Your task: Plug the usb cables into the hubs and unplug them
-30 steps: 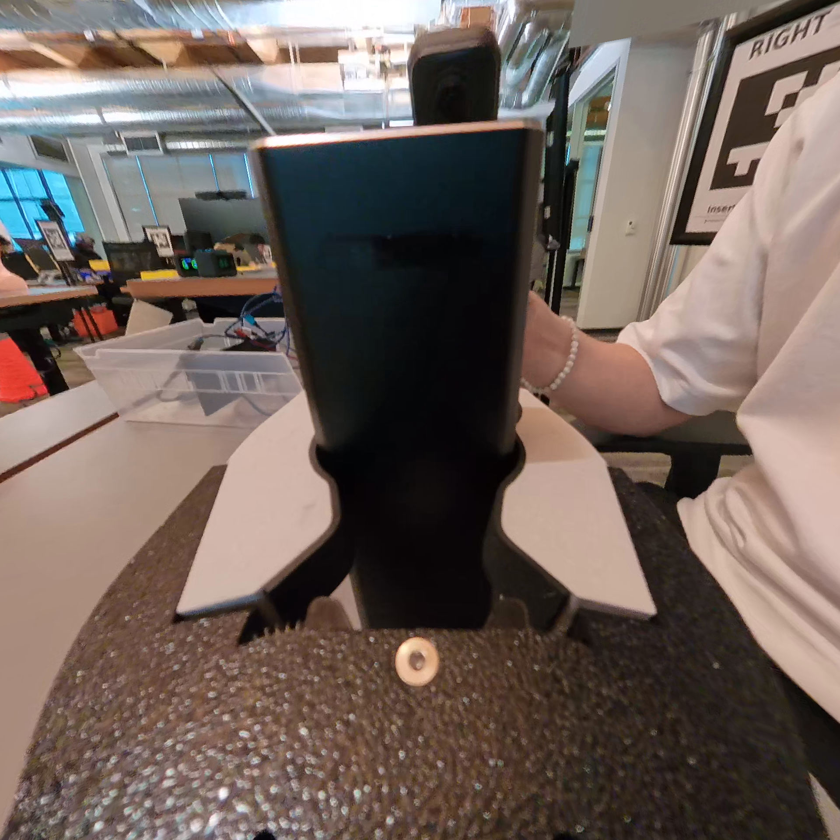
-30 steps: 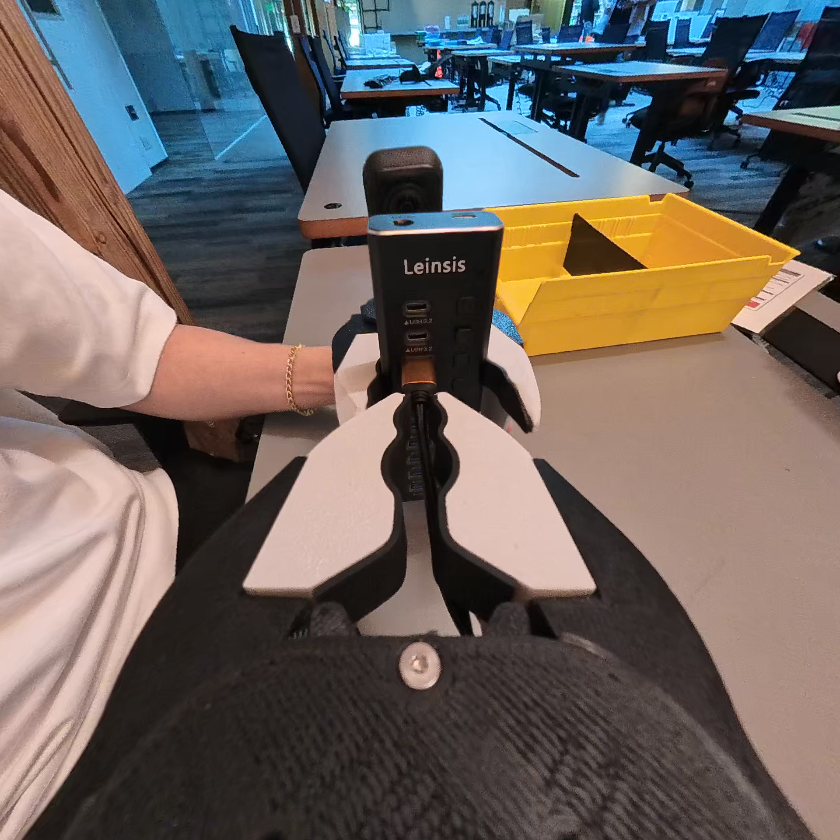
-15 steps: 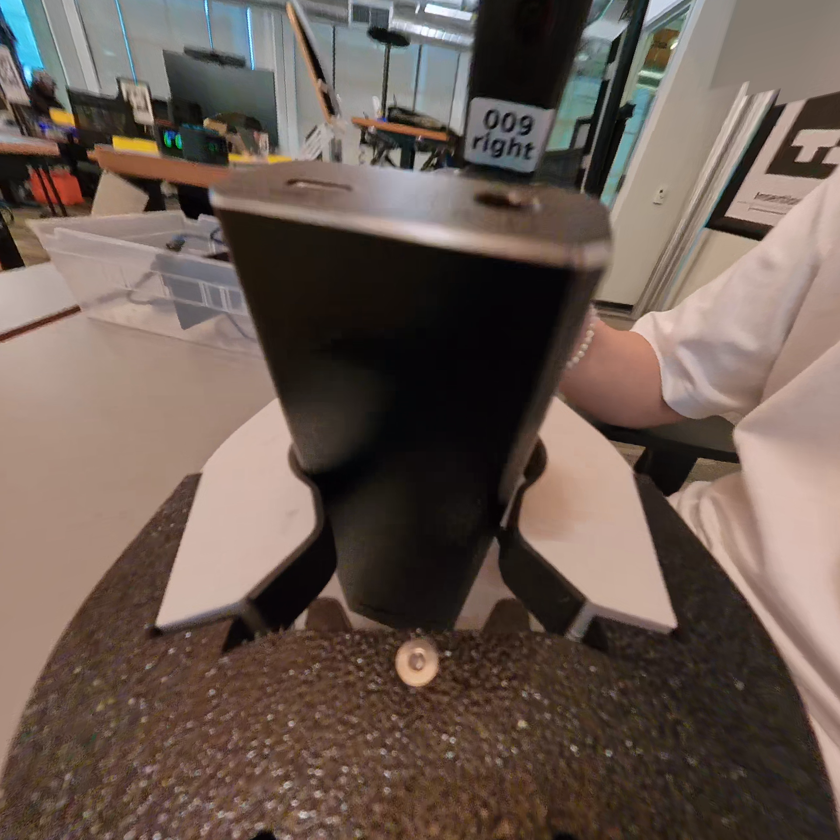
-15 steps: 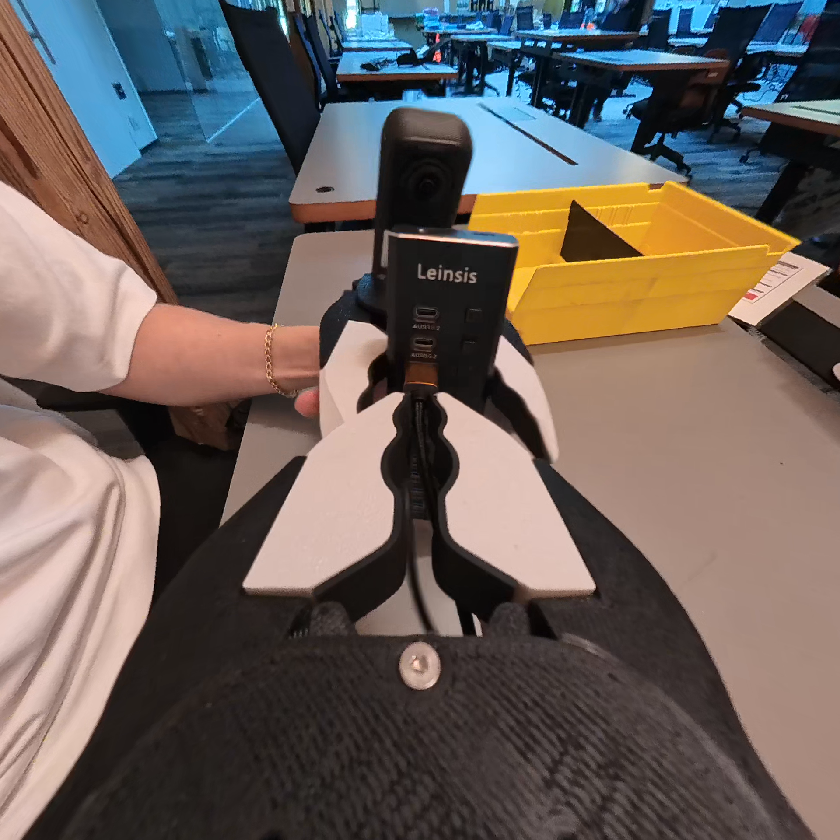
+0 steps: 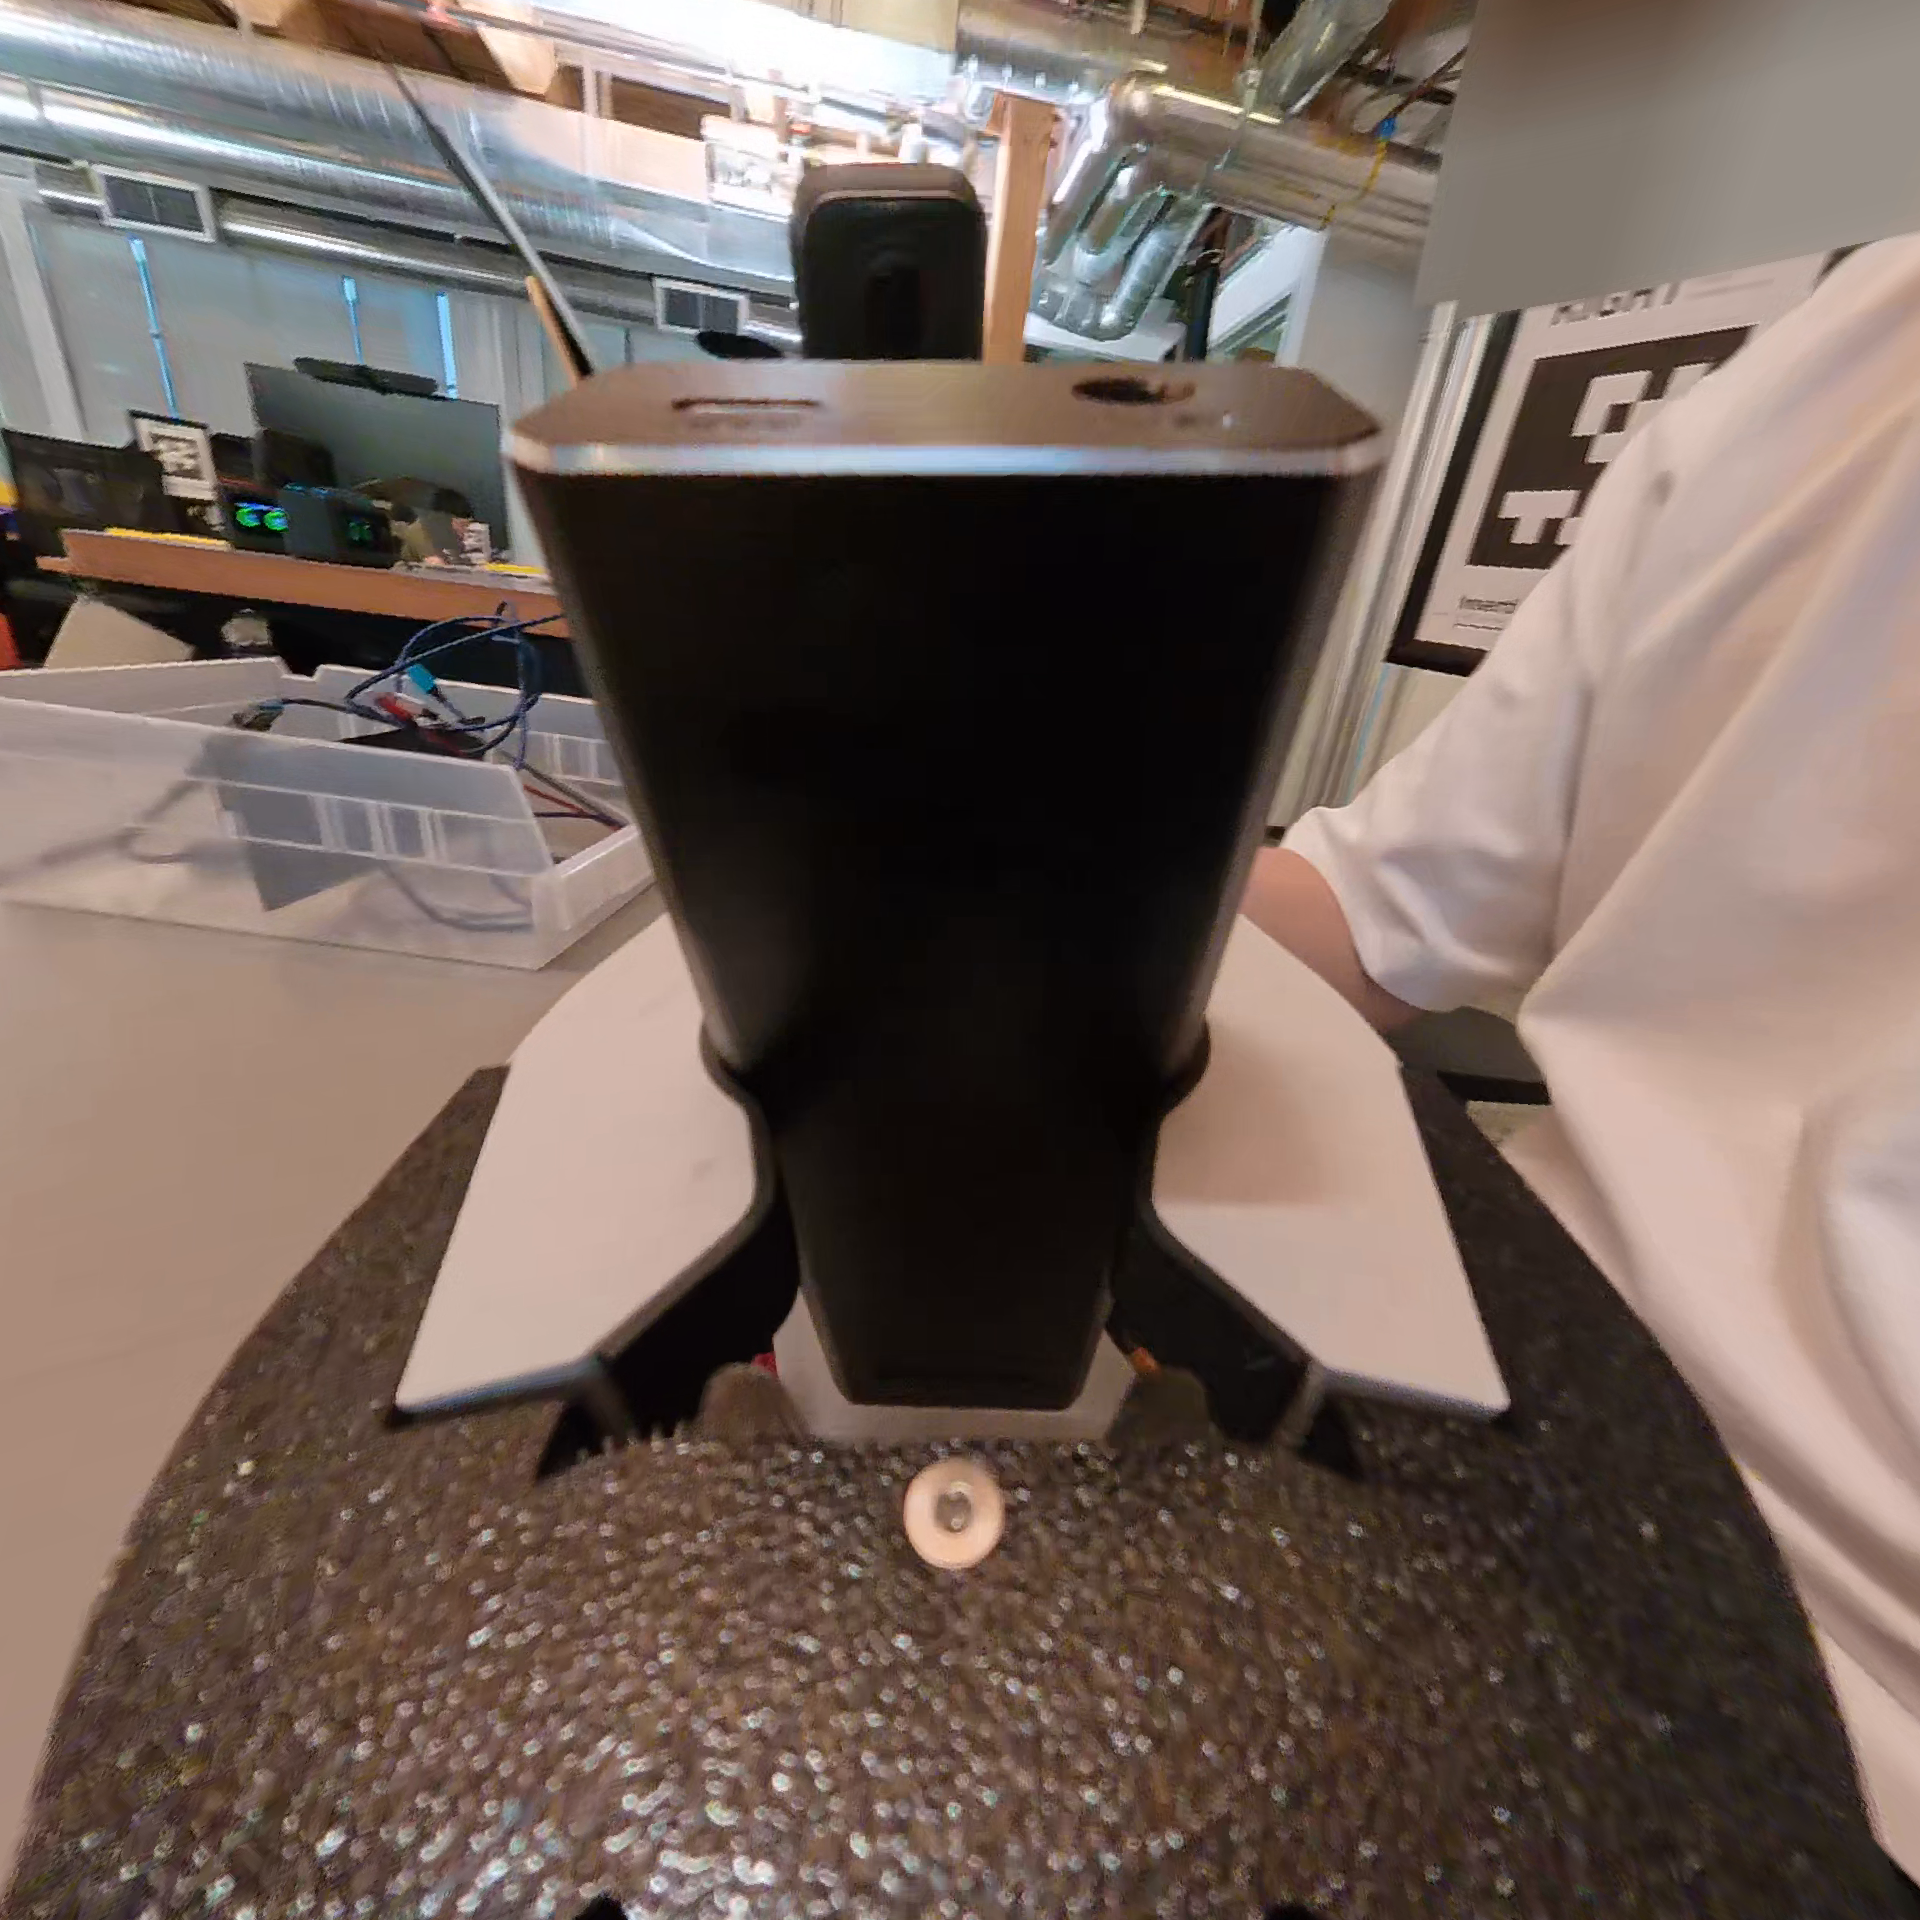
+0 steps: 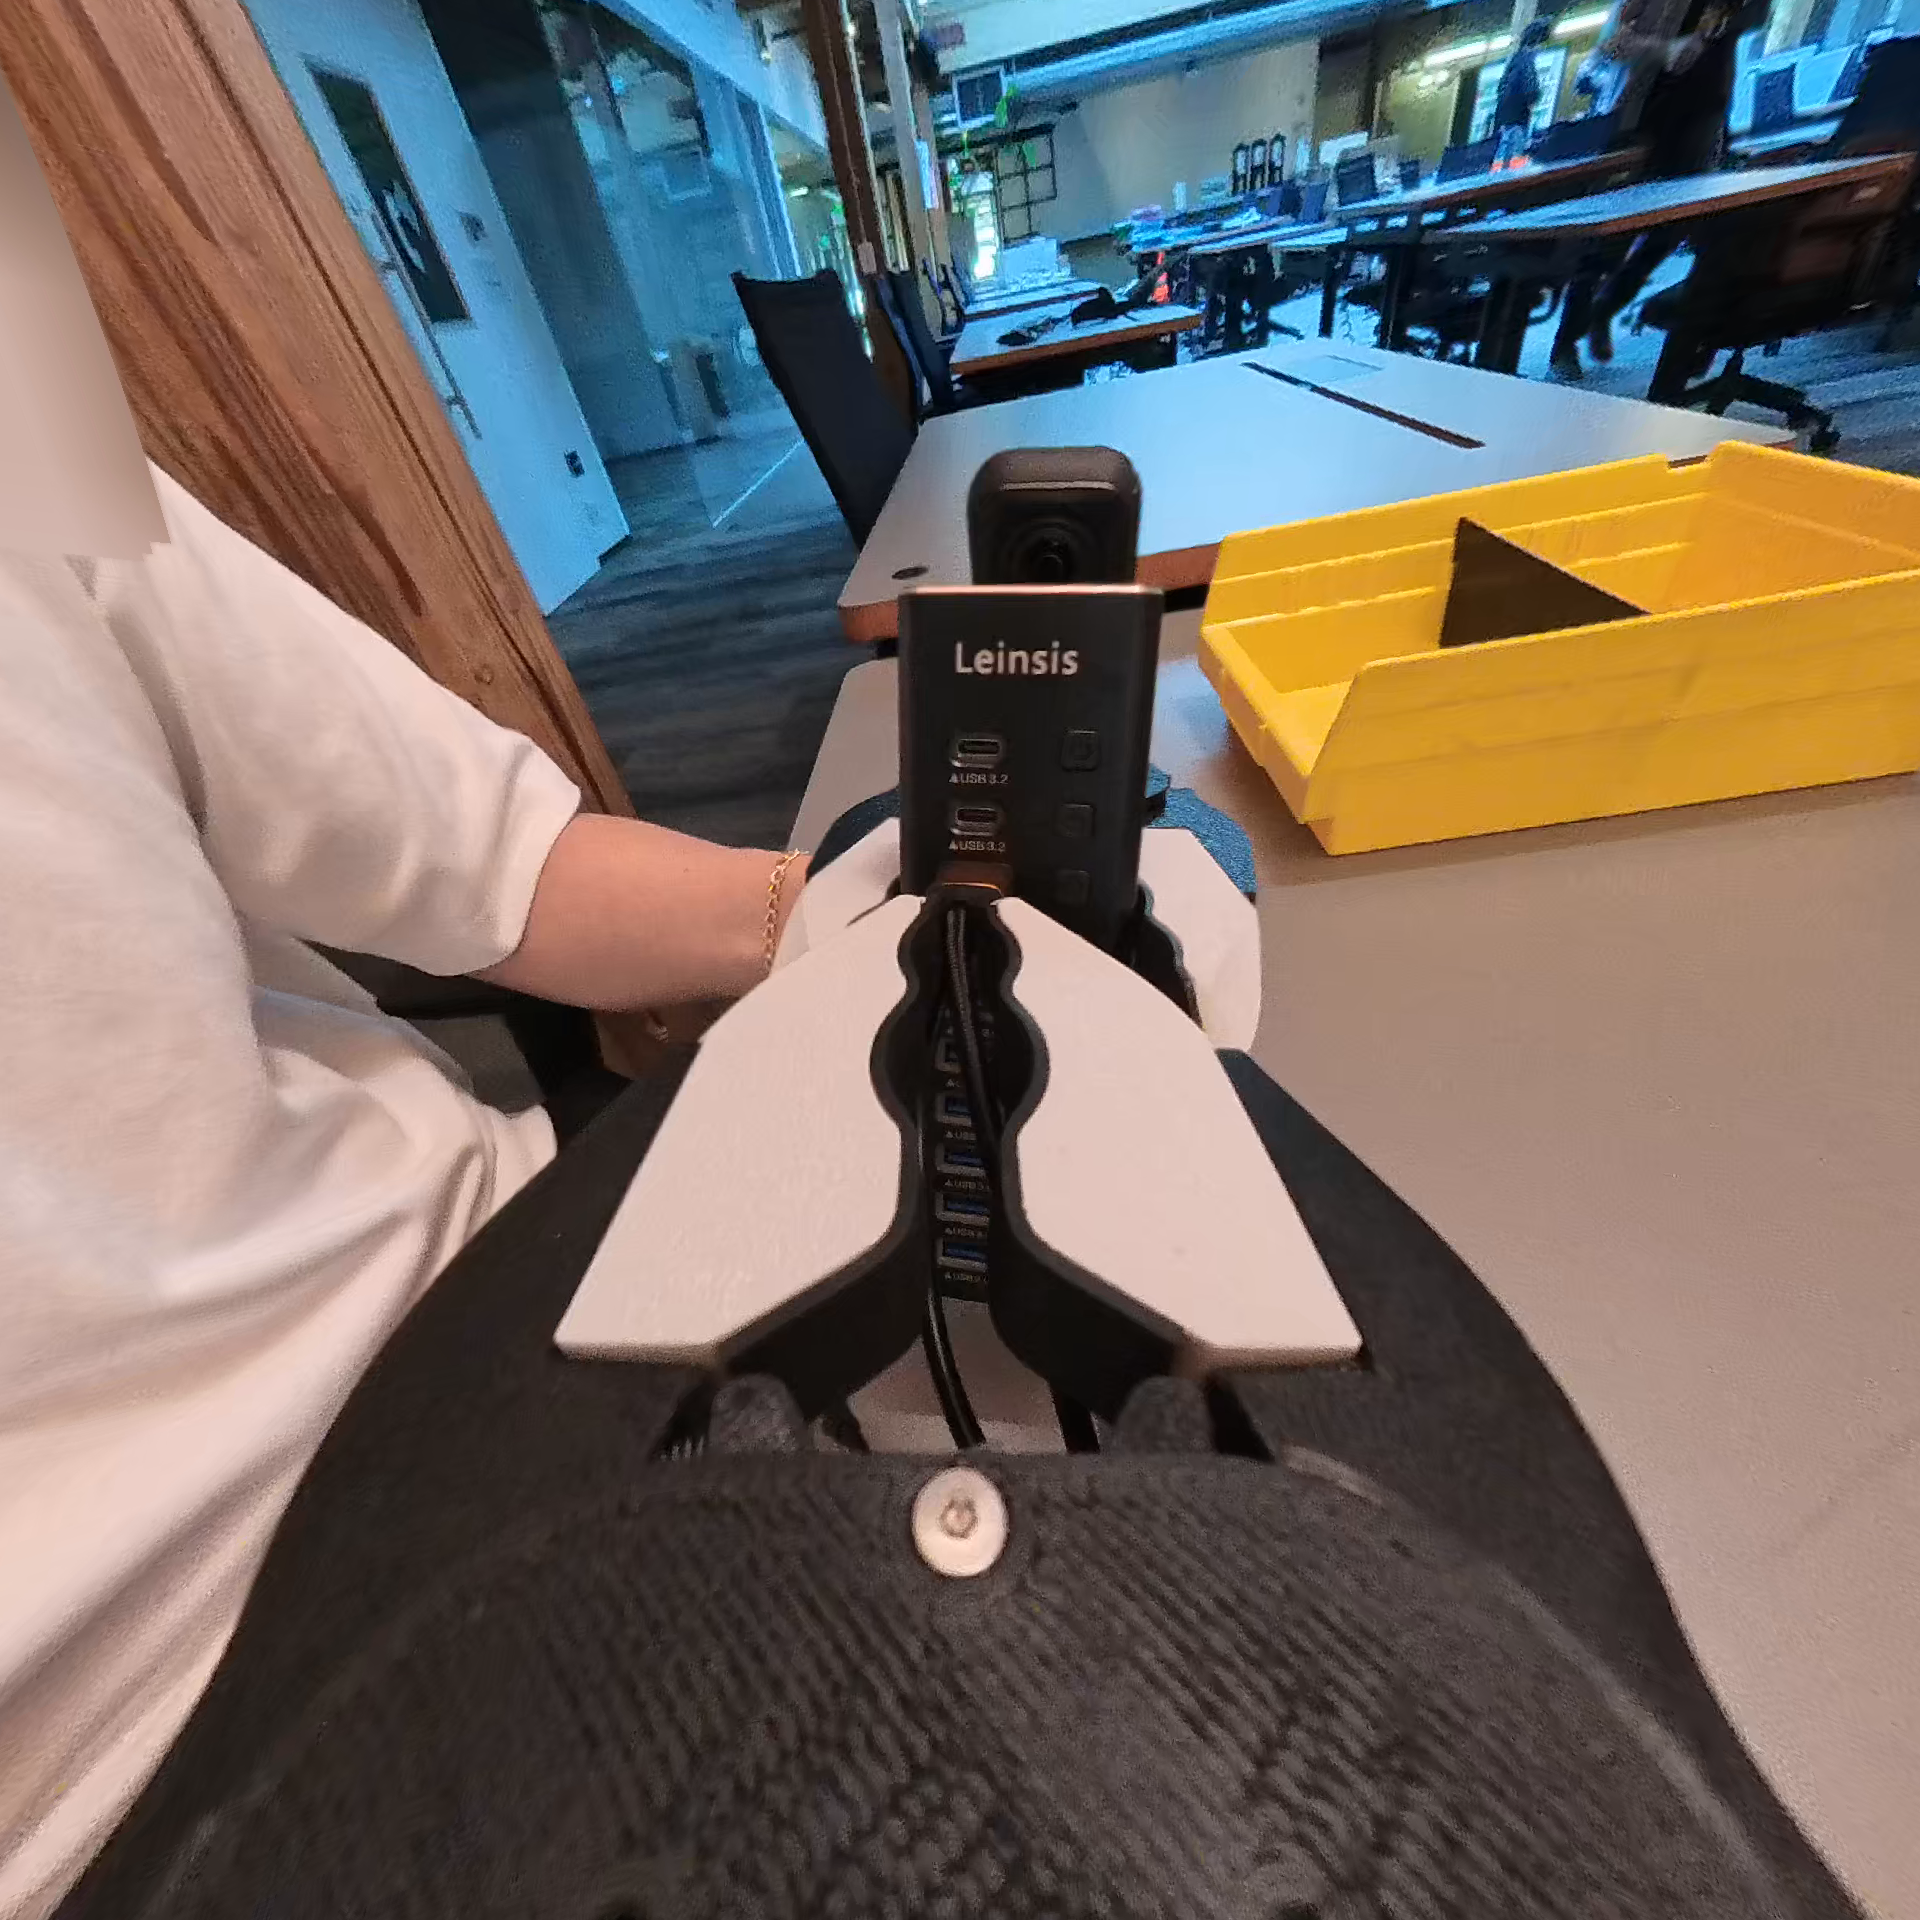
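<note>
Two close wrist views facing each other, both on the hub (image 5: 935,831).

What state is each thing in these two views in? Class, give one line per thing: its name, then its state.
USB hub: upright, clamped by the left hand-held gripper.
USB cable: plug seated in the hub's third port, pinched by the right hand-held gripper.
Upper two hub ports: empty.
Yellow bin: open, holding a dark divider.
Clear bin: open, holding loose cables.
</note>
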